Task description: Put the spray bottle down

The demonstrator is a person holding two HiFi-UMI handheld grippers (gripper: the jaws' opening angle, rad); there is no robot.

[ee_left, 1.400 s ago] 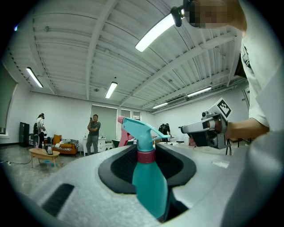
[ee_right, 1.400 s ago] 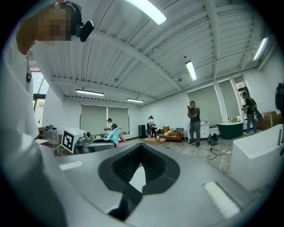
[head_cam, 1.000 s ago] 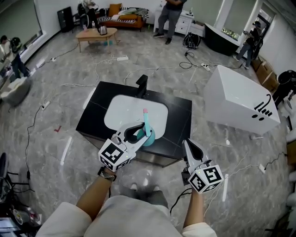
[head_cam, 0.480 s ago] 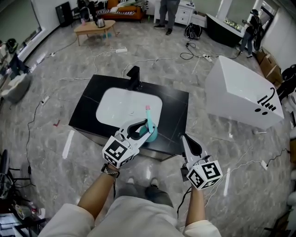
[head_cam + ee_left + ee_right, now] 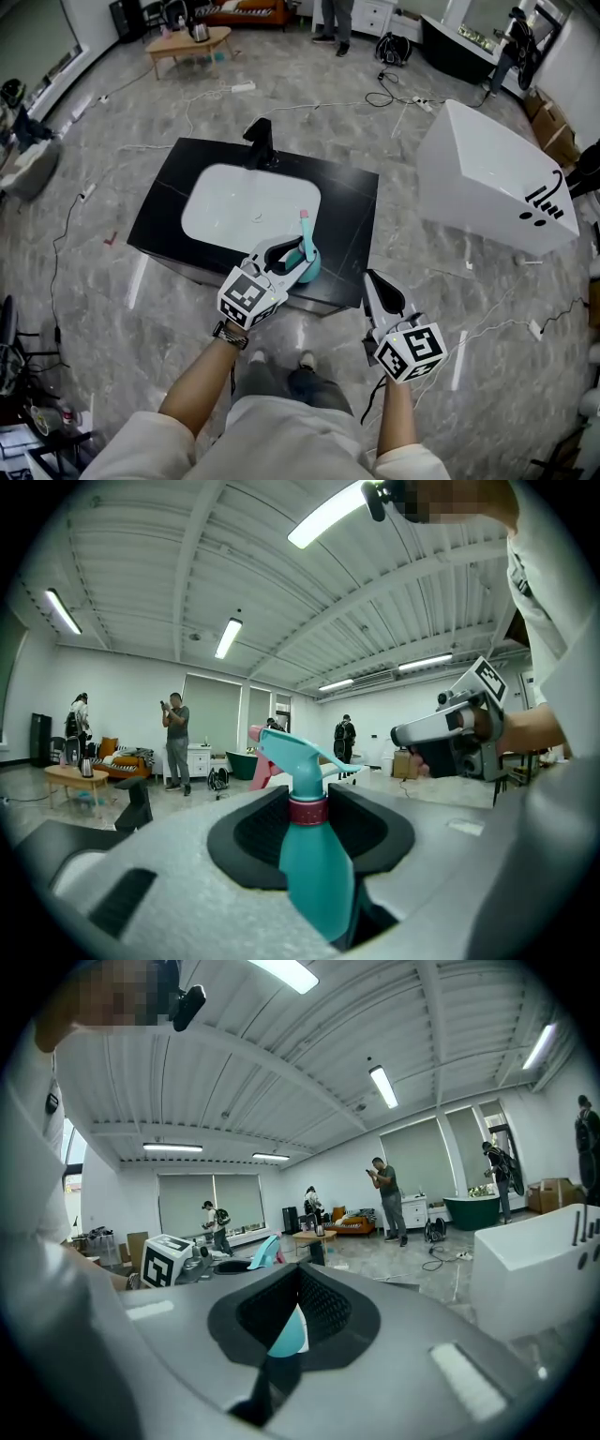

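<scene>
- The spray bottle (image 5: 307, 253) is teal plastic. Its body widens downward from a narrow neck.
- A dark red ribbed collar (image 5: 307, 810) rings the neck, and above it sits a teal sprayer head (image 5: 292, 754) with a pink trigger (image 5: 260, 763).
- The bottle stands upright over the front edge of the black counter (image 5: 352, 220), just right of the front right corner of the white basin (image 5: 234, 202) sunk in that counter.
- No view shows whether the bottle's base touches the counter.
- The left gripper (image 5: 295, 259) is clamped on the bottle. In the left gripper view its two black jaws press the bottle from either side below the collar, and the sprayer head rises above them.
- The right gripper (image 5: 372, 281) hangs off the counter's front right corner, apart from the bottle. Its jaw tips are drawn together and grasp nothing. A sliver of teal shows through the hollow behind the tips.
- Each gripper carries a cube with black-and-white square markers, the left cube (image 5: 249, 297) before the counter's front edge and the right cube (image 5: 411, 351) further off the front right corner. These are patterns, not words.
- A black faucet (image 5: 260, 142) stands at the counter's back edge.
- A white tub (image 5: 487, 178) lies well to the right of the counter. It bears black marks (image 5: 541, 204) that cannot be read as letters.
</scene>
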